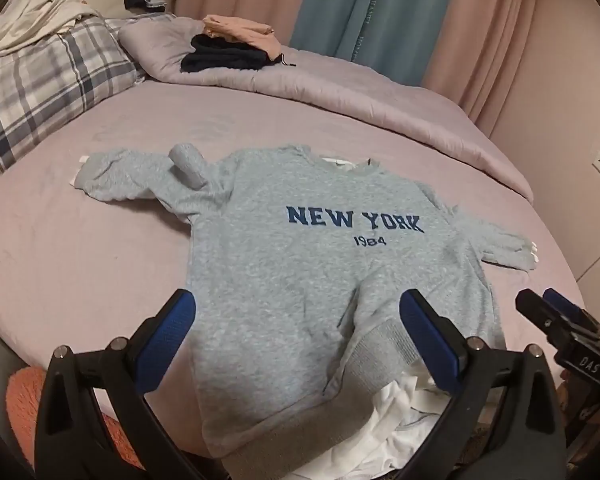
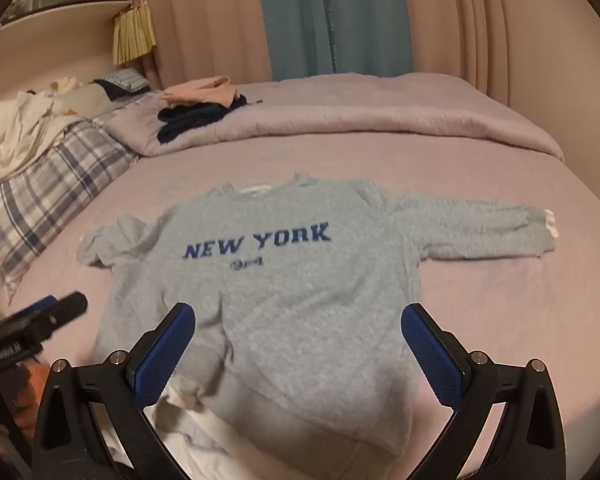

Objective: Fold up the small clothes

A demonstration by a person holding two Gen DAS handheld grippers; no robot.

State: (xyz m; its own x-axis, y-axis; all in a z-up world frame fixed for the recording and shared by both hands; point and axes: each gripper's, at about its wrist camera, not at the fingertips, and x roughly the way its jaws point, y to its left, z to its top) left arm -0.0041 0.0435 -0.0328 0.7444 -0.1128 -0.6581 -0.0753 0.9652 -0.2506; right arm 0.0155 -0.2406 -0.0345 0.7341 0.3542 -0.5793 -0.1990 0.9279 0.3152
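On the bed (image 1: pixel 100 240), the plaid pillow (image 1: pixel 32 92) lies far left, and beside it a folded stack of clothes (image 1: pixel 232 46) rests on the bunched duvet (image 1: pixel 340 84). The grey NEW YORK sweatshirt (image 1: pixel 300 260) lies face up mid-bed, its left sleeve (image 1: pixel 132 176) crumpled and doubled back, its right sleeve (image 2: pixel 480 228) stretched flat. Its hem drapes over some white garments (image 1: pixel 396 412) at the near edge. The left hand-held gripper (image 1: pixel 298 344) hovers spread wide over the hem, holding nothing; the right hand-held gripper (image 2: pixel 298 348) likewise. The knit looks soft, light and floppy, so pinching a sleeve cuff or shoulder seam seems wisest.
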